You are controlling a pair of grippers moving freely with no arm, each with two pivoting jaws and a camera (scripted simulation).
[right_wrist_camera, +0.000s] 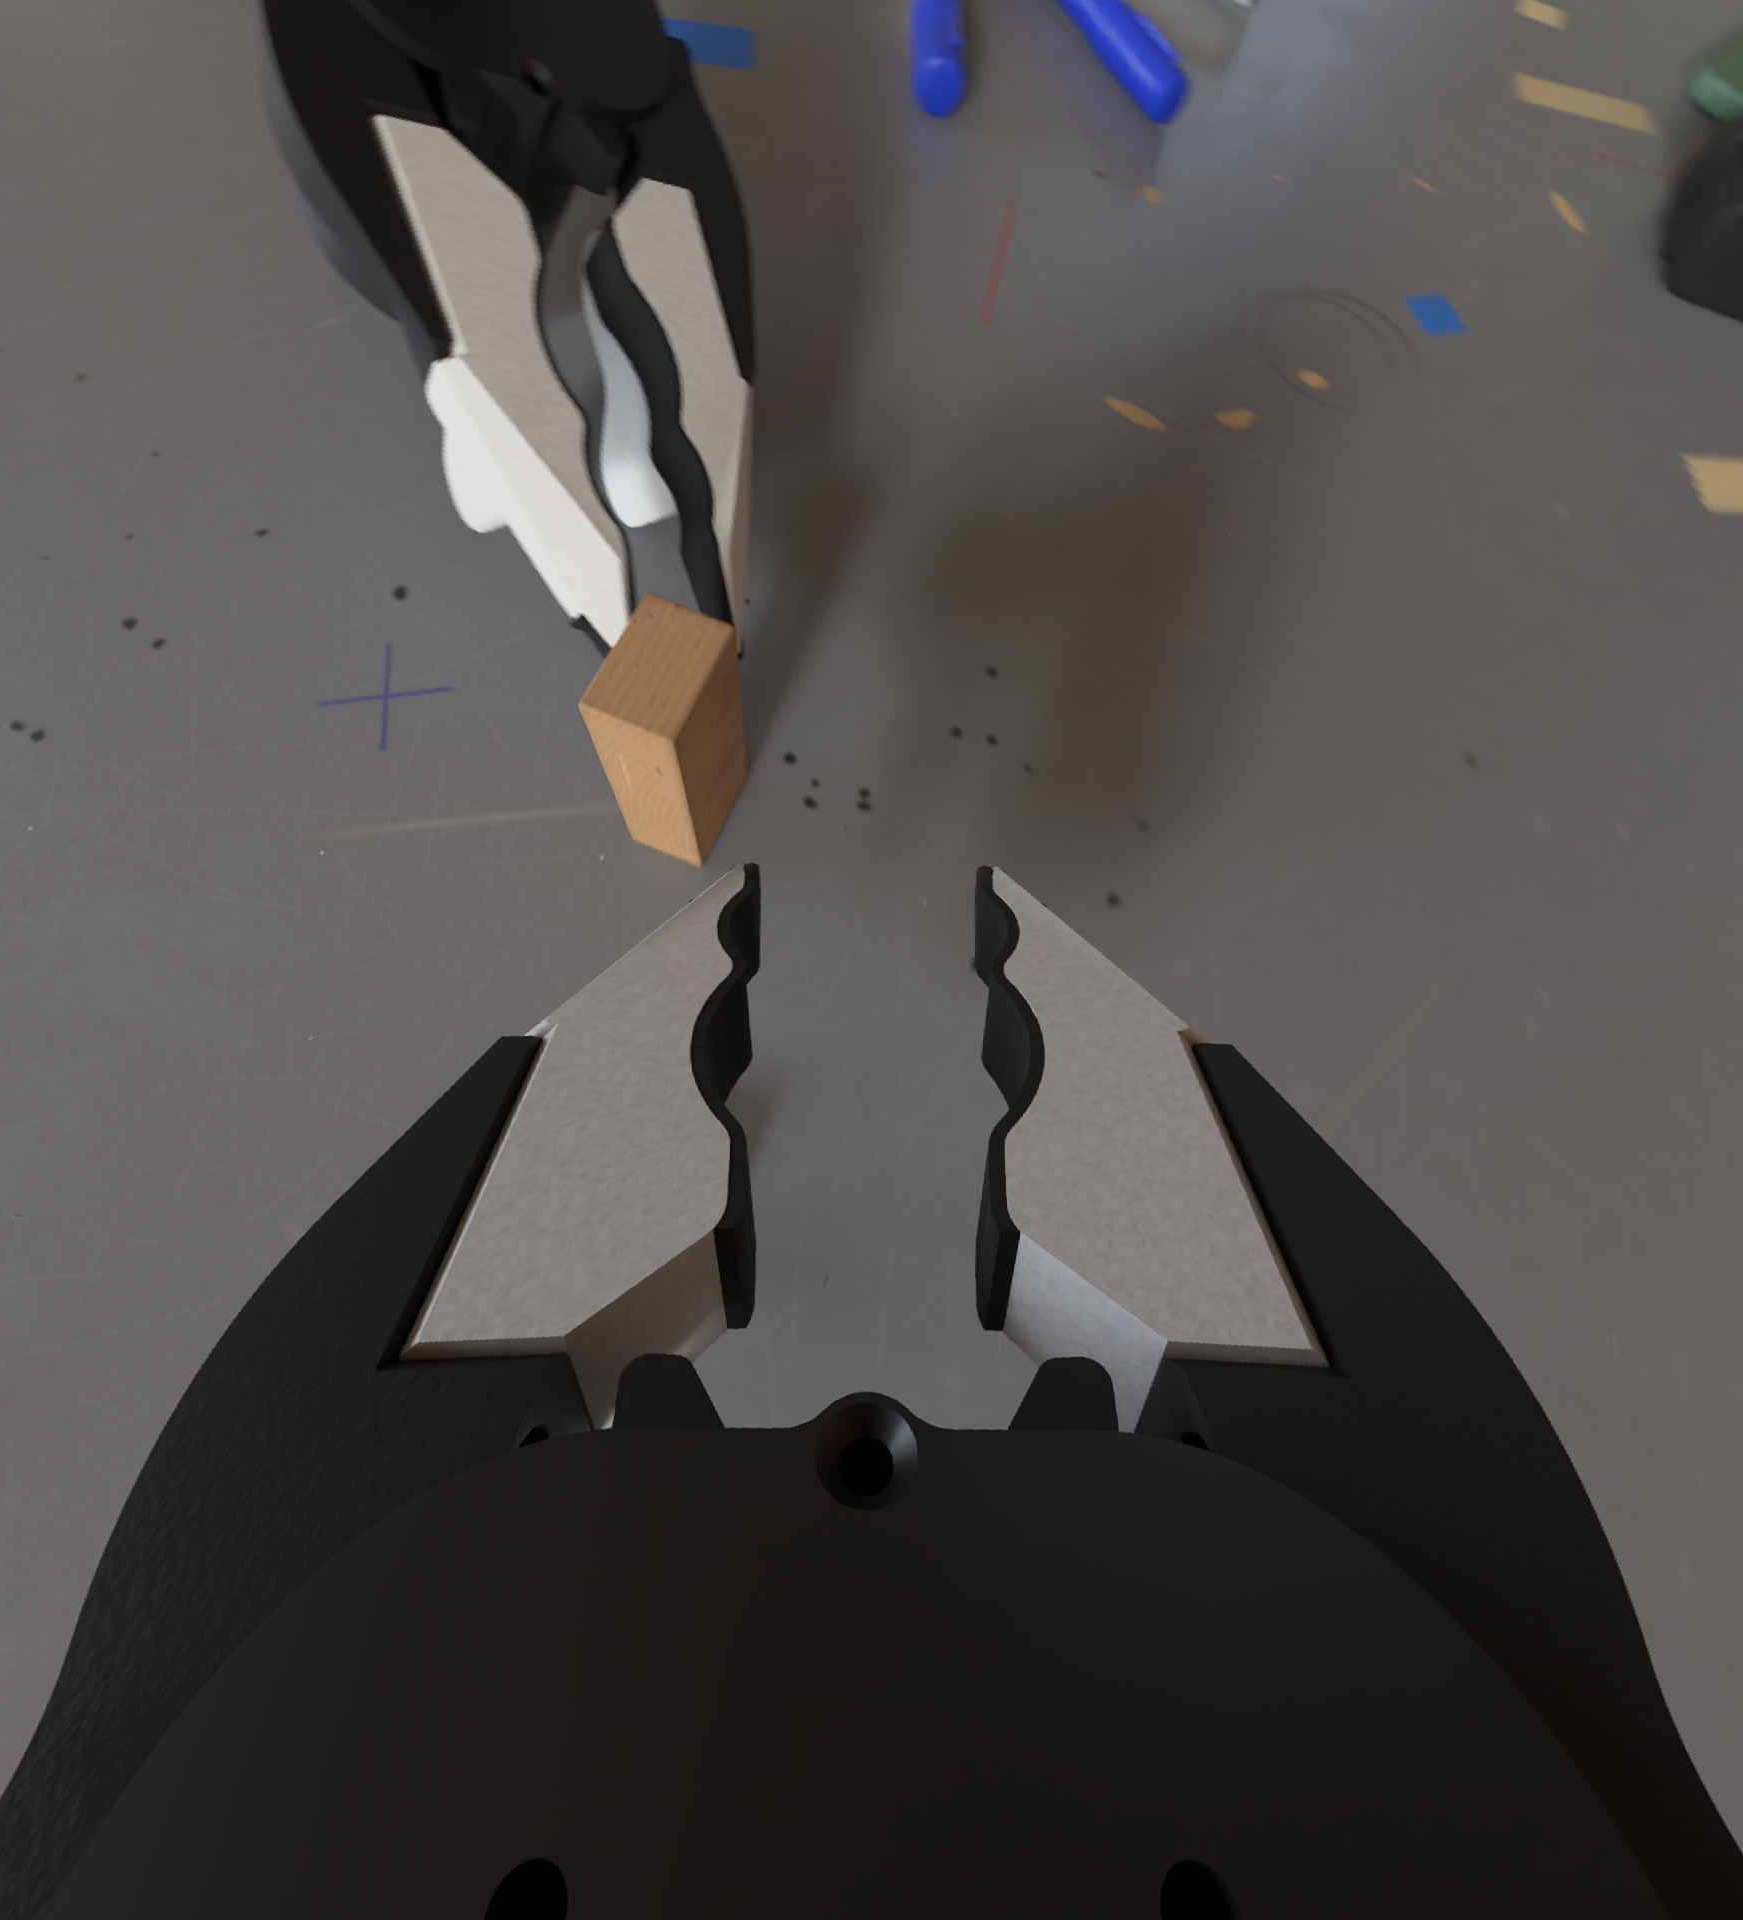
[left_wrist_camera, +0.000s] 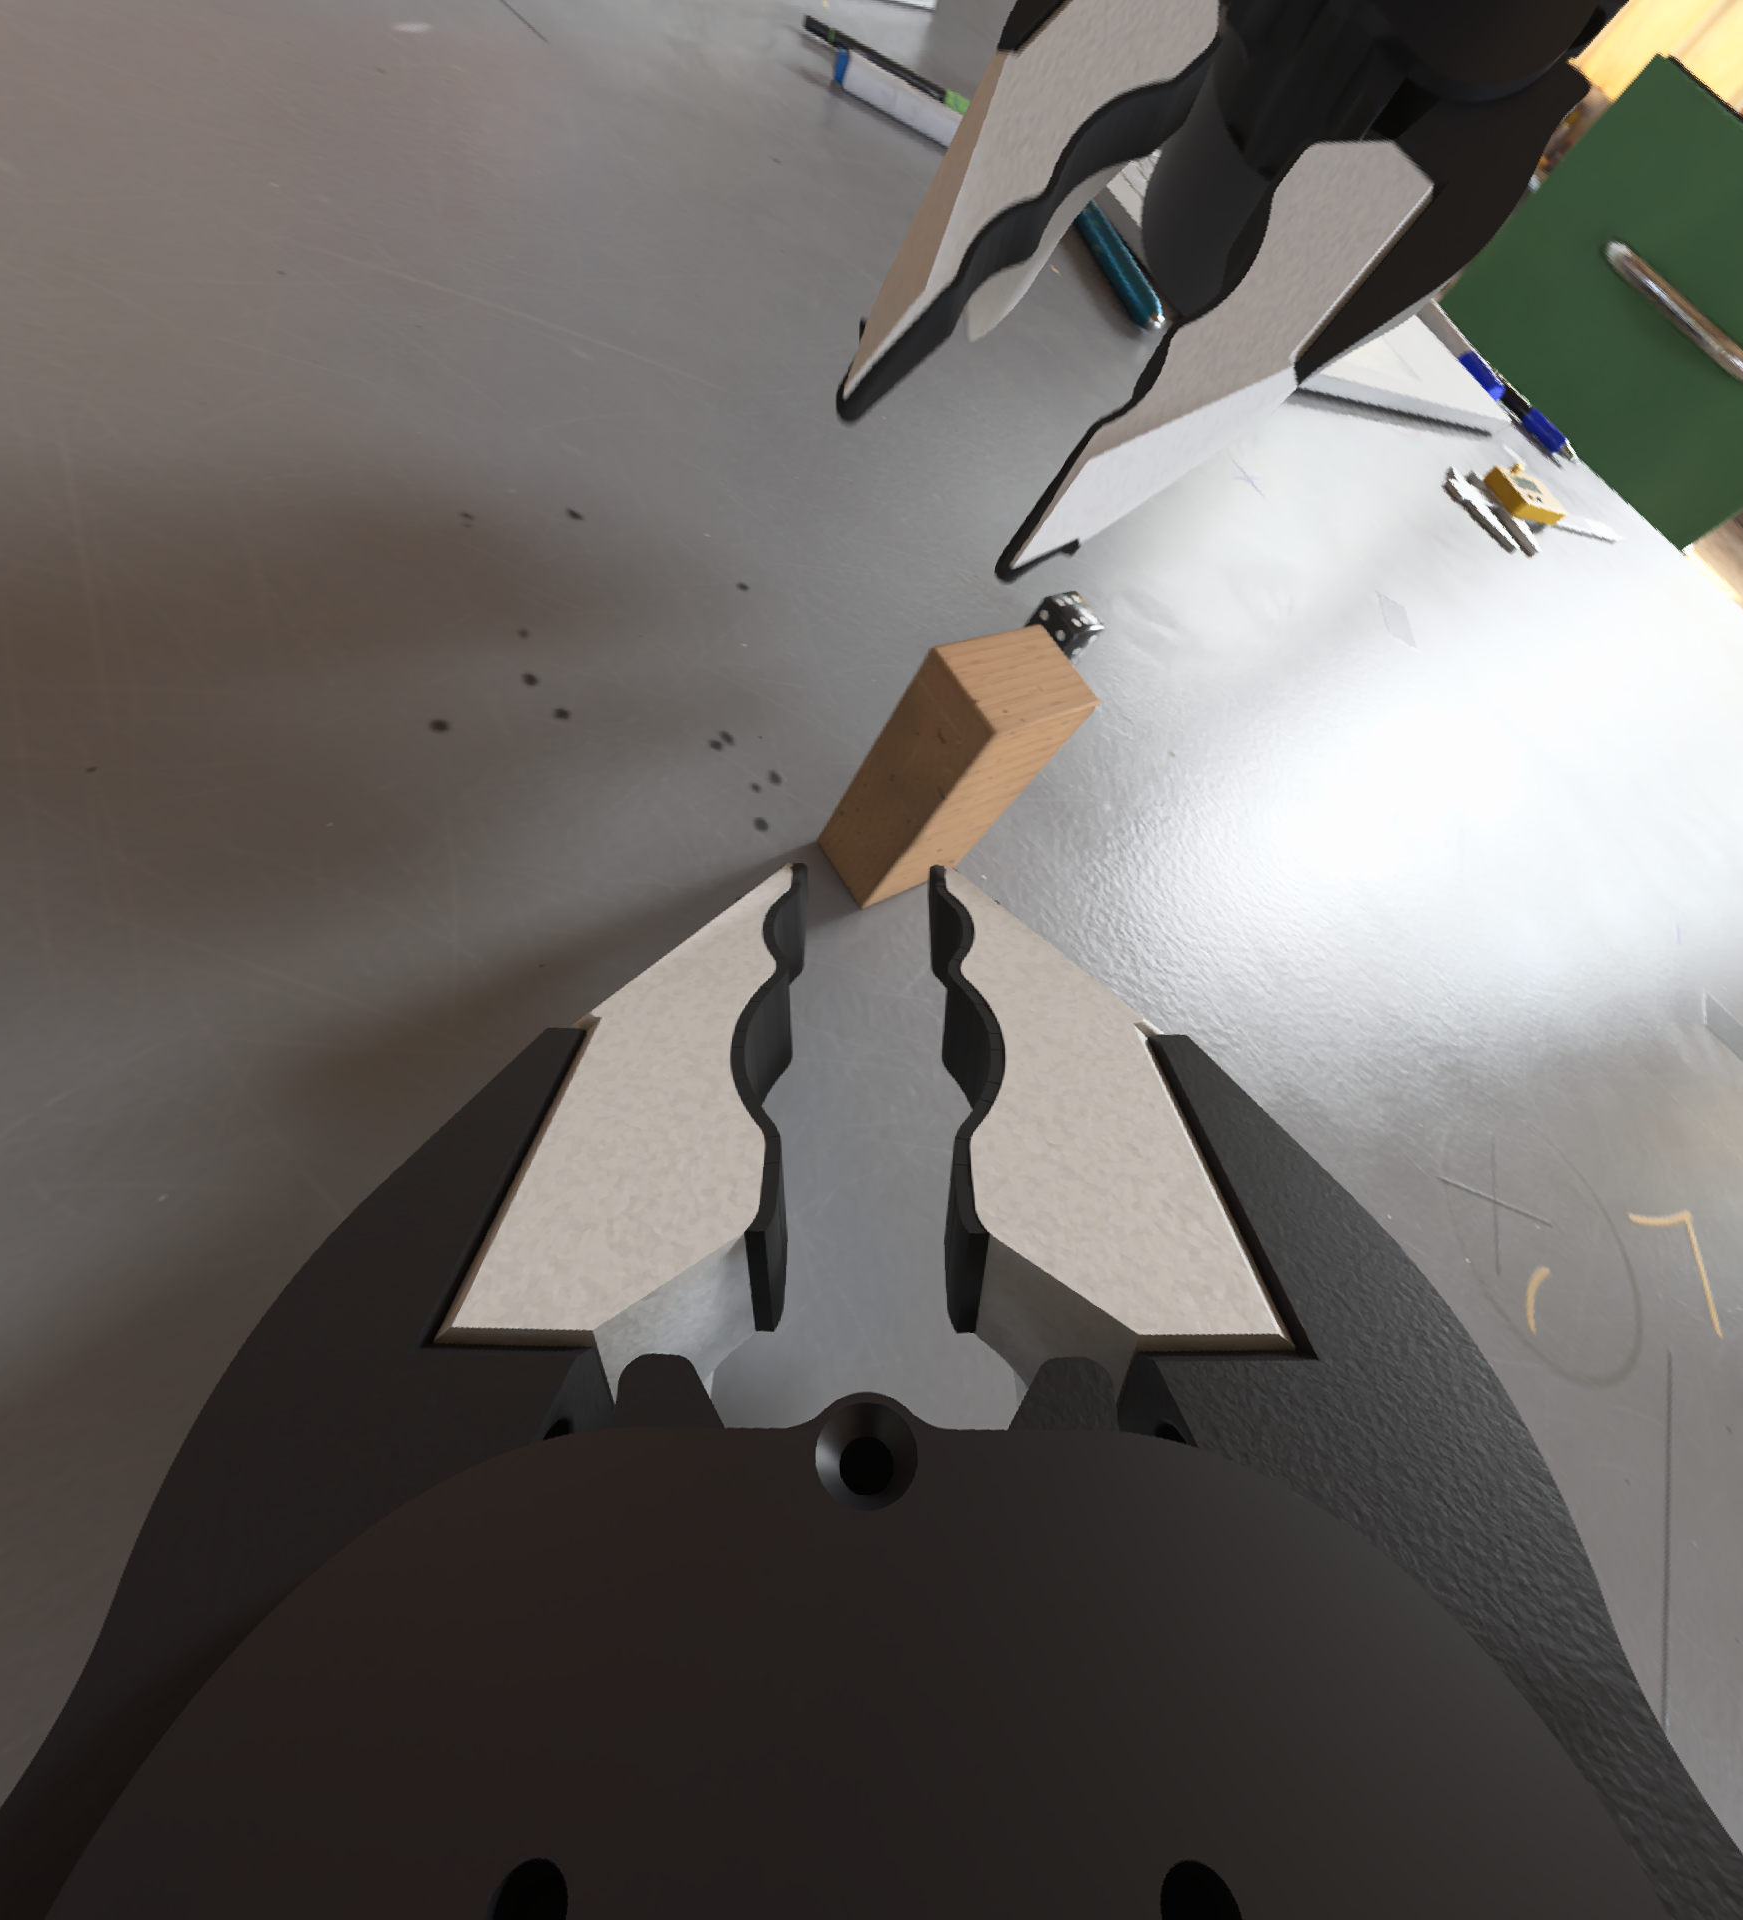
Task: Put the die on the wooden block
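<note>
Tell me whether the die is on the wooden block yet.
Not yet. The die sits on the grey table just behind the wooden block, whose top is bare.

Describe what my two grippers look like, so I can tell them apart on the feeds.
You can't by looks: the left gripper and right gripper are identical. Each has a rounded, textured black body with a recessed screw hole, and two pale grey speckled triangular fingers edged with wavy black rubber pads. No cables or markings show.
</note>
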